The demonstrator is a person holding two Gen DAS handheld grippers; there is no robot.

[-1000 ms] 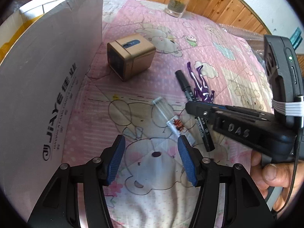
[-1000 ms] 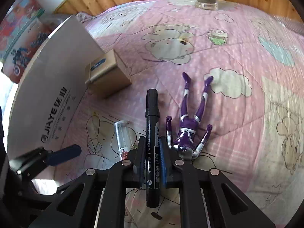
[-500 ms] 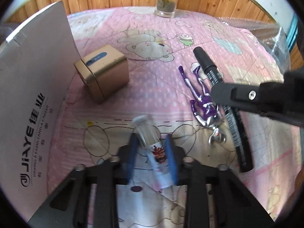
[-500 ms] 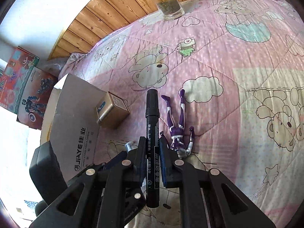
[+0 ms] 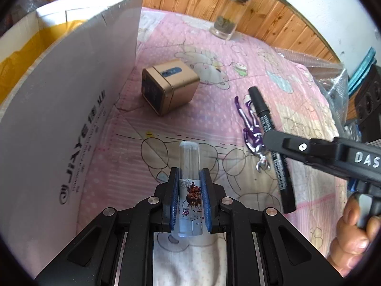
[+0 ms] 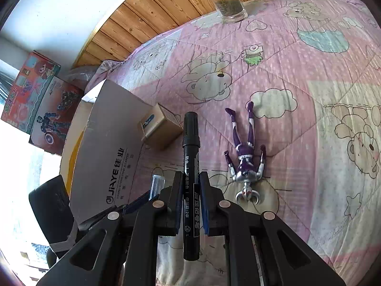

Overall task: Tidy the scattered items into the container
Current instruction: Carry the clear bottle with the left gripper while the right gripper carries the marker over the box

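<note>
My left gripper [image 5: 189, 199] clamps a clear cylindrical plastic tube [image 5: 189, 166] (printed label) beside the white cardboard box [image 5: 59, 109]; my right gripper [image 6: 191, 199] clamps a smooth black marker [image 6: 191, 174].

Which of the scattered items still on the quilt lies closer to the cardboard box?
The gold tin, right beside the cardboard box; the purple figure lies farther off.

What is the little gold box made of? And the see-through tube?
The gold box looks like metal: smooth satin sheen, rounded edges. It could be painted tin. The tube looks like clear plastic: you see the blanket through it, and a printed sticker wraps it. Glass is possible.
</note>
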